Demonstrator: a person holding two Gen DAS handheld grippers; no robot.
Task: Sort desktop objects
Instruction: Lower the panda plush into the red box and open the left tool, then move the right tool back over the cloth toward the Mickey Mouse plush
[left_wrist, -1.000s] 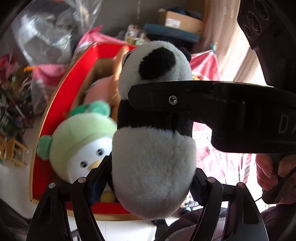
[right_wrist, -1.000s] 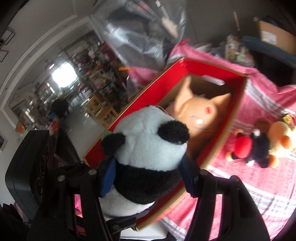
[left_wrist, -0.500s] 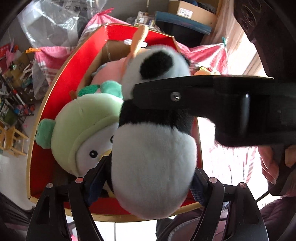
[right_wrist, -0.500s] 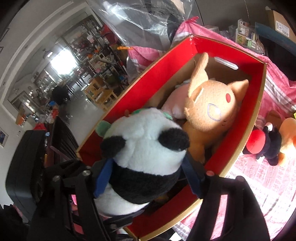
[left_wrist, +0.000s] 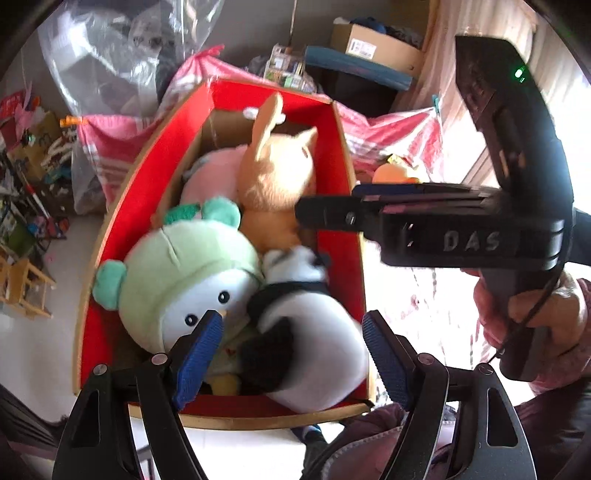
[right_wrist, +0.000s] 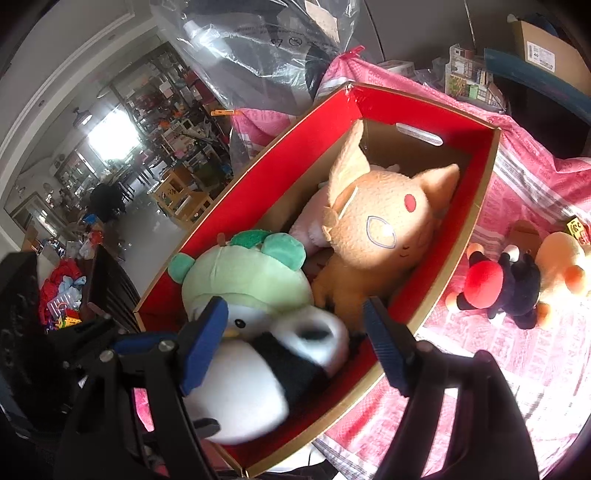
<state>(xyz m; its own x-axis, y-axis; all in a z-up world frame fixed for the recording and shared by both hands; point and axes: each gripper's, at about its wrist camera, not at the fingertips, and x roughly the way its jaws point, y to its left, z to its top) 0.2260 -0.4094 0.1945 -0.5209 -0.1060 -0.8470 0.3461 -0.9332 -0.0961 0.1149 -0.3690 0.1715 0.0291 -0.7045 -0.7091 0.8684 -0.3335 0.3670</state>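
Pink striped cloth (right_wrist: 524, 354) under red-lined cardboard box (right_wrist: 458, 236): black-and-white plush panda (left_wrist: 310, 343) lies inside beside green-hooded plush penguin (left_wrist: 192, 273), left gripper (left_wrist: 293, 350) and right gripper (right_wrist: 295, 343) both spread, gripping nothing; drop step looks finished, next probably the red-and-black plush (right_wrist: 495, 284) outside.

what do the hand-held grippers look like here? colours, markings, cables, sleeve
Both hand-held grippers are black plastic with silver screws and ribbed blue pads on the fingers. In the left wrist view, the right hand-held gripper's body reads "DAS" in raised letters, and a green light glows on top. A thin black cable crosses the hand, which has a dusty pink sleeve.
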